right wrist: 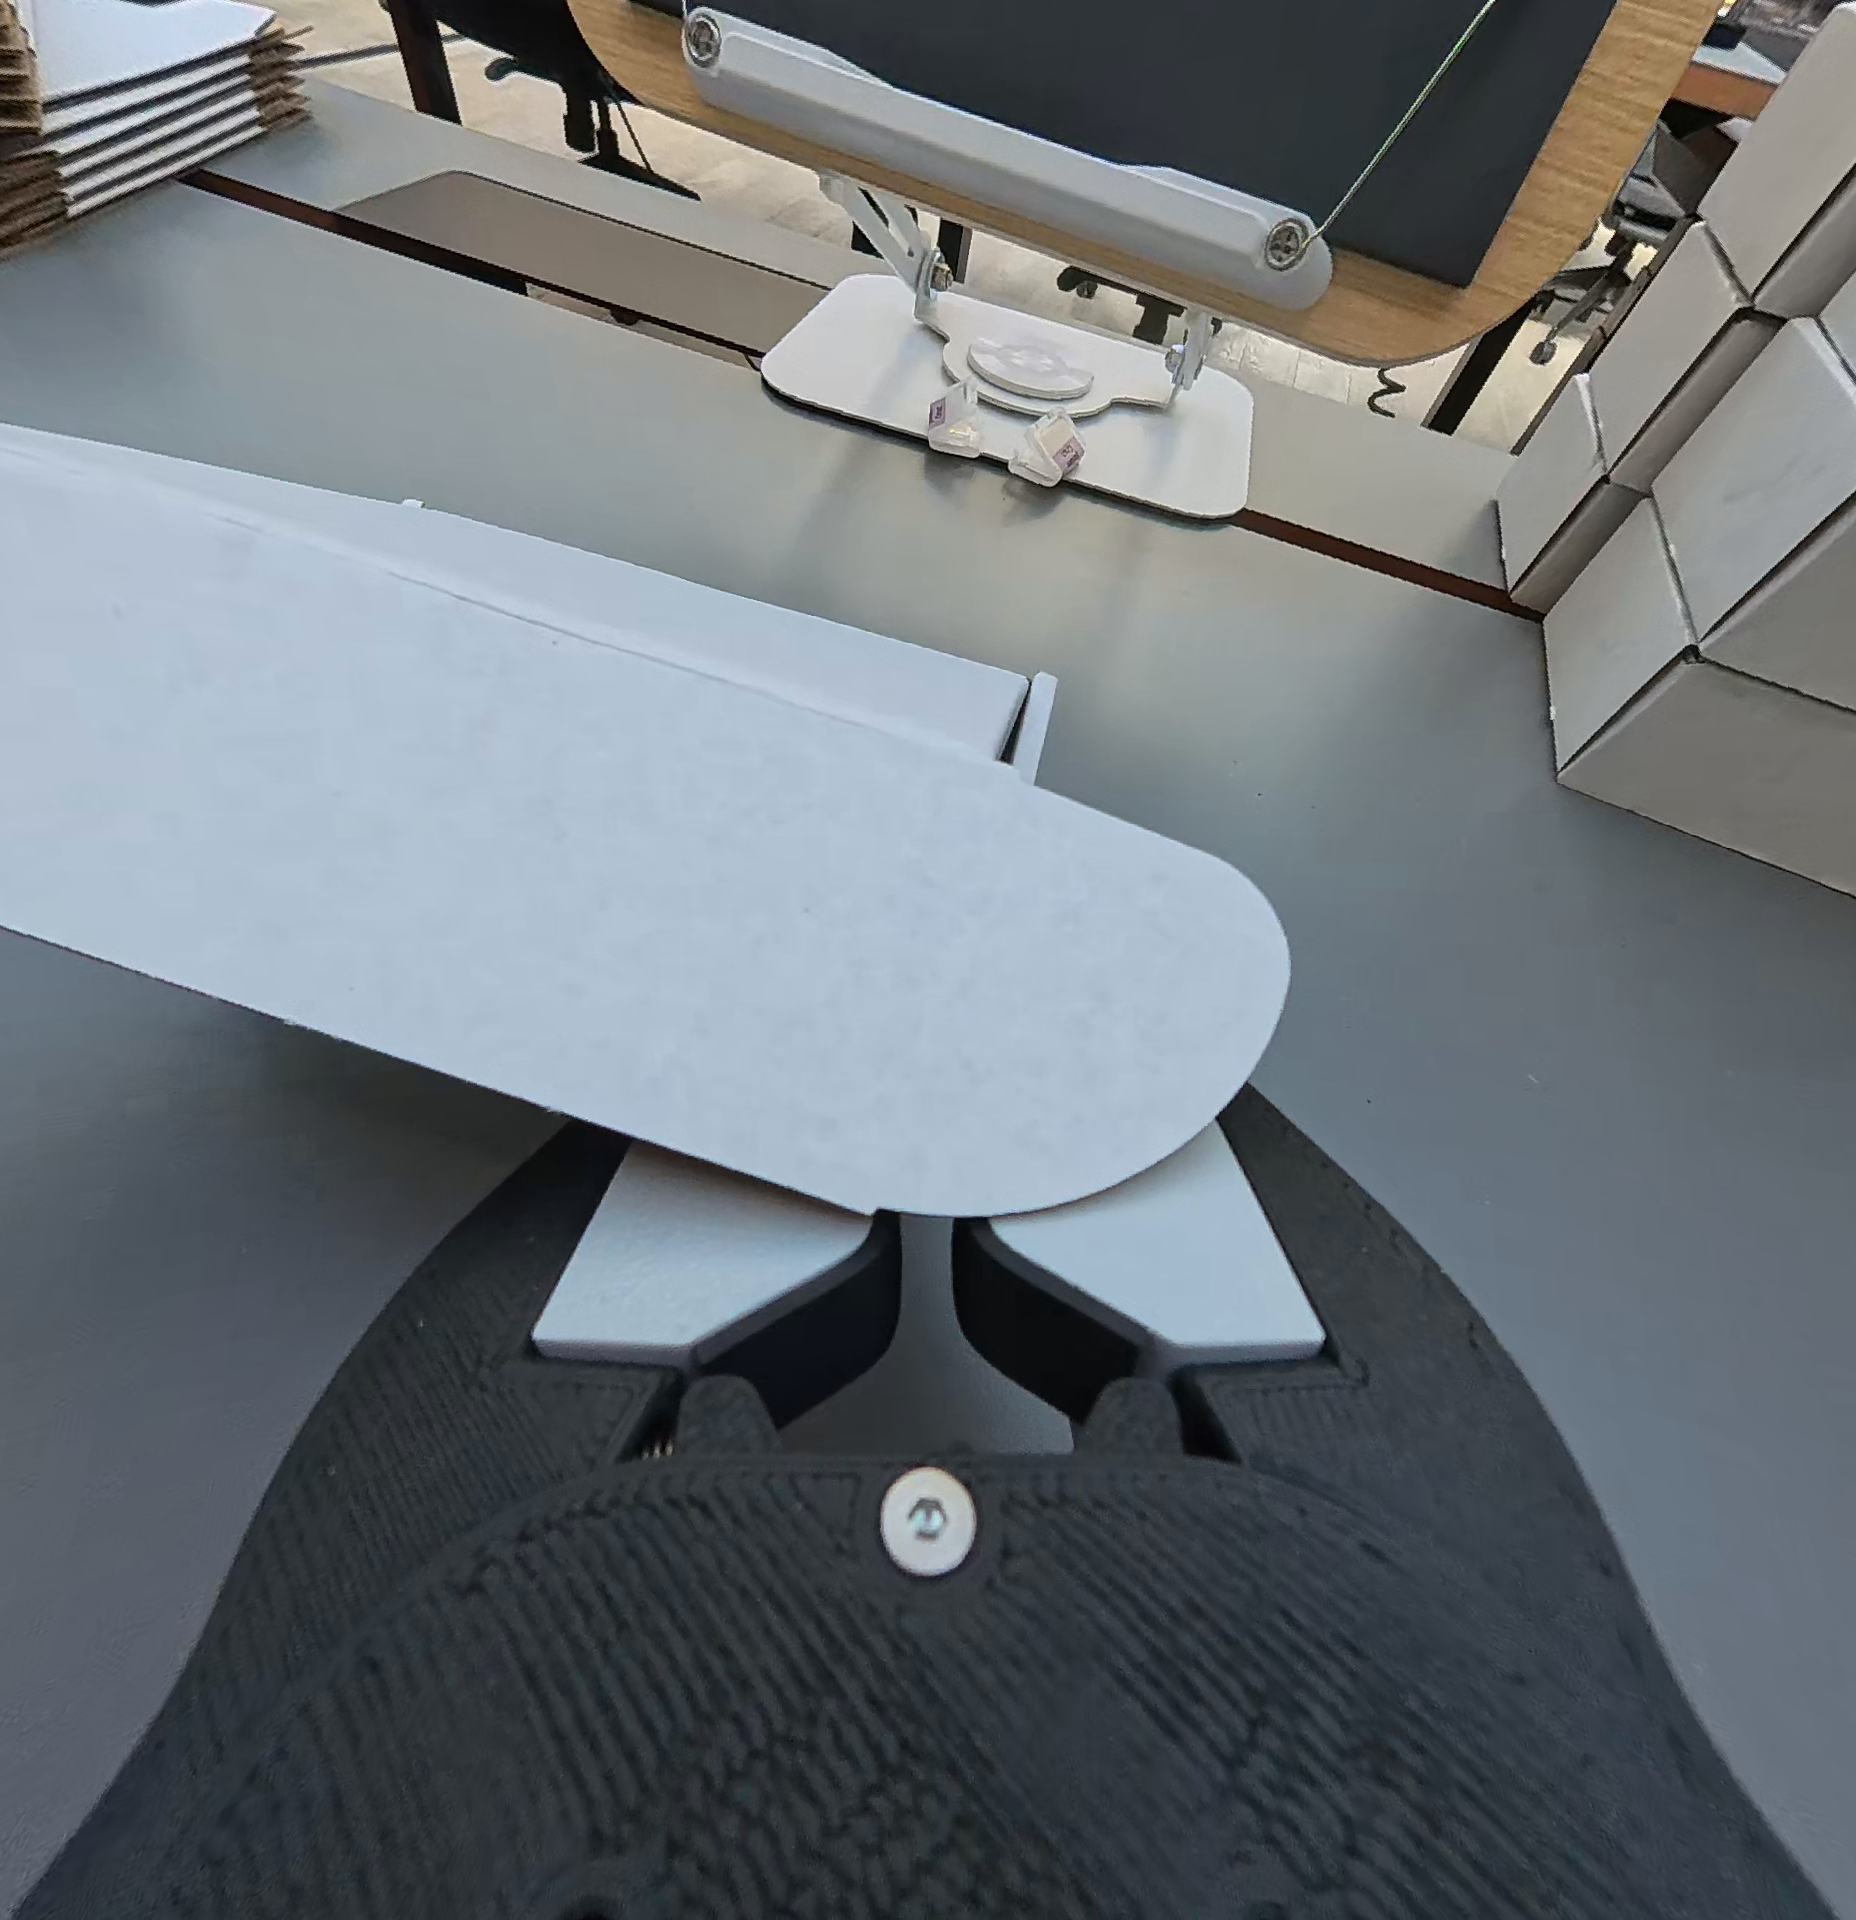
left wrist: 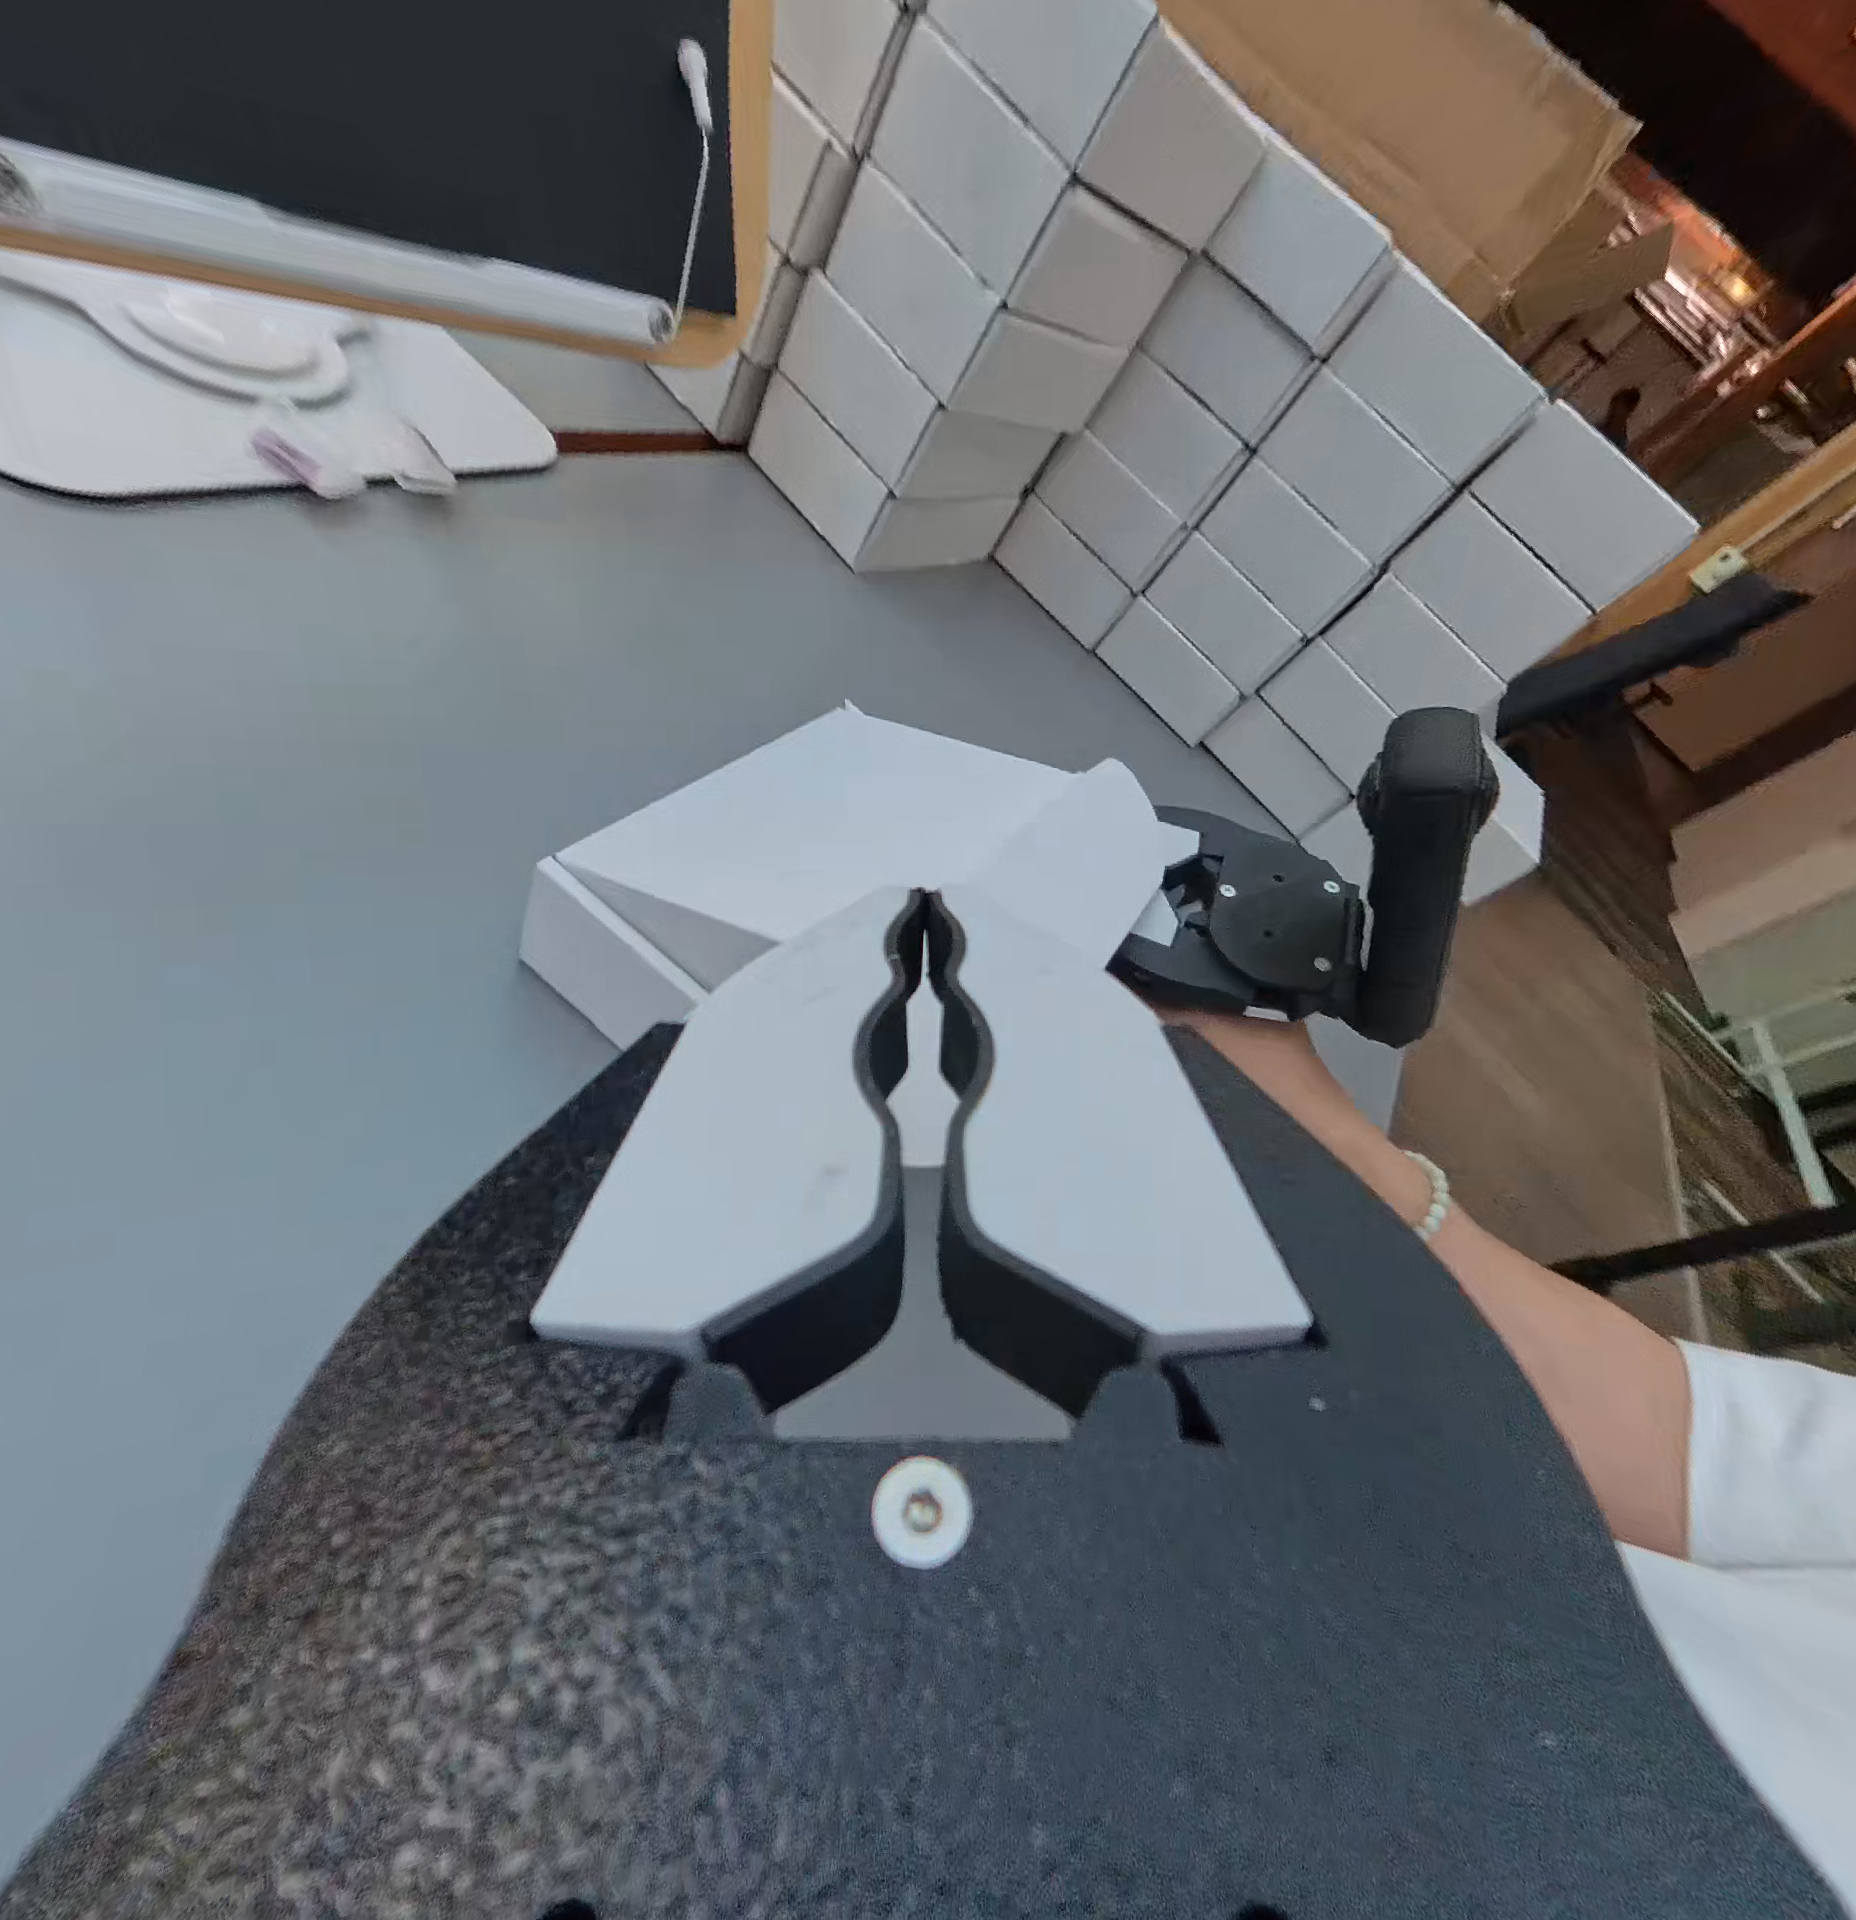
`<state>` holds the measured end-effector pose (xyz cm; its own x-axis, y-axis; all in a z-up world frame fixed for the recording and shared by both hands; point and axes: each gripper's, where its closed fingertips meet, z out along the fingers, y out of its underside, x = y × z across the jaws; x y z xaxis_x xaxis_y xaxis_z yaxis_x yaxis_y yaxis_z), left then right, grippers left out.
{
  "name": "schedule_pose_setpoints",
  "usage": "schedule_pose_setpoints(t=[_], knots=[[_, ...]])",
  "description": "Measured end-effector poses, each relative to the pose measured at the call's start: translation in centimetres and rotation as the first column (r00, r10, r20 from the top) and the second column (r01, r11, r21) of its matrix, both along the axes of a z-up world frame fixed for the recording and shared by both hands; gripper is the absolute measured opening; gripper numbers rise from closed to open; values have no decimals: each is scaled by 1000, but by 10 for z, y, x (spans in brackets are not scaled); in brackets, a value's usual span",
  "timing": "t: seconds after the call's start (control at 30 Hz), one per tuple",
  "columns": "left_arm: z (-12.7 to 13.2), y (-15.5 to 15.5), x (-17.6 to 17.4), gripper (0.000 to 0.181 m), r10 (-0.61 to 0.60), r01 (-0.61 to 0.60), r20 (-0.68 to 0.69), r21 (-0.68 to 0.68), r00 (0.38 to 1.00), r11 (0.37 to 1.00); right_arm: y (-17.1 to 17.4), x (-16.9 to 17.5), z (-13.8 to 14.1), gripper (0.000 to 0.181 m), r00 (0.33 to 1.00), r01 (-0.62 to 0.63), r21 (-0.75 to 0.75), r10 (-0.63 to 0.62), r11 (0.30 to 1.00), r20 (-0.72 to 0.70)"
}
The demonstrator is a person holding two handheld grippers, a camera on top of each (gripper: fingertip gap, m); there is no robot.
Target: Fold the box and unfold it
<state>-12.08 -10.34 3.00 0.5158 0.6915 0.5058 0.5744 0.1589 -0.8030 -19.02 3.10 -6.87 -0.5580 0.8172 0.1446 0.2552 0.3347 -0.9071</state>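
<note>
The white box (left wrist: 758, 873) lies on the grey table (left wrist: 228, 779) at twelve o'clock of the left gripper (left wrist: 925, 925), tongs together and empty, while the right gripper (right wrist: 924, 1195), its tips hidden so its grip is indeterminable, sits under the rounded flap (right wrist: 799, 935), apparently to lift it.

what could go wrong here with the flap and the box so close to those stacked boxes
1. The rounded flap hides the right gripper fingertips, so the hold cannot be confirmed; it may slip or crease when pulled.
2. The left gripper is shut with nothing visibly between its fingers, so the white box may slide on the grey table.
3. The stacked white boxes stand close and could be knocked.
</note>
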Motion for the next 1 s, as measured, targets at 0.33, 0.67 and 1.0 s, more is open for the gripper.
schedule_pose_setpoints(t=[0.33, 0.67, 1.0], knots=[[-61, 17, -51, 0, -225, 185, 458, 131, 860, 974, 0, 0, 0, 5, 1000, -21, 3, 21, 1000, -6], [-83, 24, -41, 0, -178, 229, 395, -85, 901, 970, 3, 41, 3, 18, 981, -193, -18, 193, 981, -3], [-99, 26, -38, 0, -129, 230, 363, -249, 923, 941, 36, 75, 5, 29, 986, -164, 96, 160, 982, 53]])
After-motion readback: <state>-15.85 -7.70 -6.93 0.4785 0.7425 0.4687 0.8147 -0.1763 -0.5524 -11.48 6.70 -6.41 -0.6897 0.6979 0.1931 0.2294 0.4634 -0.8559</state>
